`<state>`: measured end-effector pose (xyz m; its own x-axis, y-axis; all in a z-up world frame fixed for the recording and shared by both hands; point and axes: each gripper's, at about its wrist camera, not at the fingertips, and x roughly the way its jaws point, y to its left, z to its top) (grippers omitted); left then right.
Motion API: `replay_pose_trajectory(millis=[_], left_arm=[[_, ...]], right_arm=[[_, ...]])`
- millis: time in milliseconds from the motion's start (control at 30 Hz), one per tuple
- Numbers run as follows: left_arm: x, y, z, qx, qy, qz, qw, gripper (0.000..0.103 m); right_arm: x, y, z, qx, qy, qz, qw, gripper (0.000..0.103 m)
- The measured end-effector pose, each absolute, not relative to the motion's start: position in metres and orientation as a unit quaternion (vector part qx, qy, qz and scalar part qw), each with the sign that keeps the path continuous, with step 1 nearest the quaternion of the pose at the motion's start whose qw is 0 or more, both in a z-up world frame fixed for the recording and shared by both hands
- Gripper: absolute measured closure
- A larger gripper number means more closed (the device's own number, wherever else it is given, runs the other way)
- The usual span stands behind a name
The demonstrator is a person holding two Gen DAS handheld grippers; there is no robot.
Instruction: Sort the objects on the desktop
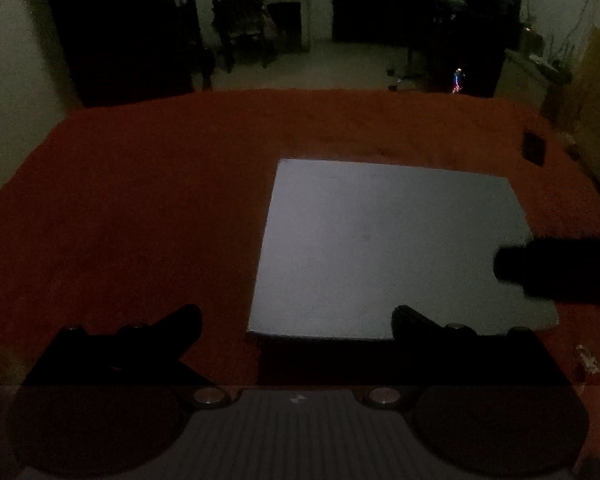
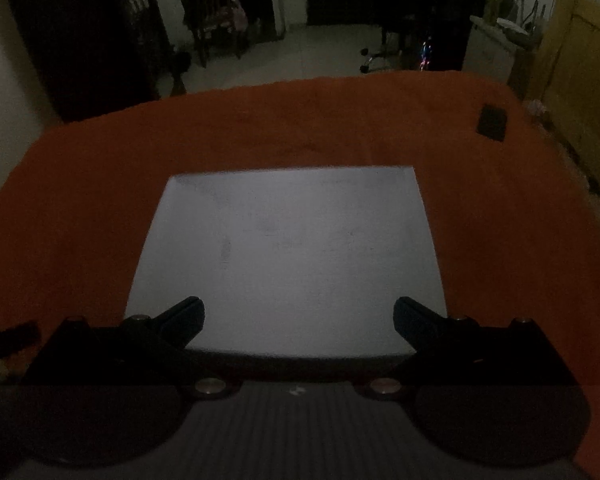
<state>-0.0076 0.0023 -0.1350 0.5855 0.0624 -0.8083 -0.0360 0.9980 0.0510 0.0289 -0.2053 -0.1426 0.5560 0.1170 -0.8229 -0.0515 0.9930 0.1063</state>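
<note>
A pale grey flat board (image 1: 384,248) lies on the orange-red tablecloth (image 1: 140,200); it fills the middle of the right wrist view as the board (image 2: 288,252). My left gripper (image 1: 296,320) hangs open above the board's near left corner, nothing between its fingers. My right gripper (image 2: 298,316) is open too, over the board's near edge, and it is empty. The right gripper's dark tip (image 1: 540,268) pokes into the left wrist view from the right, over the board. A small black flat object (image 2: 492,123) rests near the far right corner of the cloth.
The room is dim. Beyond the table's far edge stand a wooden chair (image 2: 210,12), a dark fireplace (image 2: 260,8) and a yellowish cabinet (image 2: 580,80) at the right. Something small and dark lies at the cloth's near left edge (image 2: 8,344); I cannot make it out.
</note>
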Motion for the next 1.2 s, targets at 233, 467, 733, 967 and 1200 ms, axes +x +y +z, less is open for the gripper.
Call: replay_pose_trajectory(millis=[233, 467, 733, 967, 1200], left_arm=[[-0.035, 0.011, -0.163, 0.039, 0.487, 0.029, 0.872, 0.000], [-0.048, 0.017, -0.177, 0.030, 0.490, 0.037, 0.870, 0.000], [-0.043, 0.024, -0.175, 0.013, 0.490, 0.041, 0.871, 0.000], [-0.040, 0.019, -0.174, 0.004, 0.491, 0.038, 0.871, 0.000], [-0.033, 0.019, -0.169, 0.003, 0.495, 0.036, 0.868, 0.000]], right_arm=[[0.001, -0.201, -0.170, -0.003, 0.494, 0.060, 0.867, 0.000], [-0.003, -0.202, -0.177, -0.014, 0.502, 0.053, 0.863, 0.000], [-0.006, -0.202, -0.180, -0.020, 0.504, 0.050, 0.862, 0.000], [-0.004, -0.209, -0.181, -0.011, 0.510, 0.039, 0.859, 0.000], [-0.003, -0.210, -0.180, -0.008, 0.513, 0.037, 0.858, 0.000]])
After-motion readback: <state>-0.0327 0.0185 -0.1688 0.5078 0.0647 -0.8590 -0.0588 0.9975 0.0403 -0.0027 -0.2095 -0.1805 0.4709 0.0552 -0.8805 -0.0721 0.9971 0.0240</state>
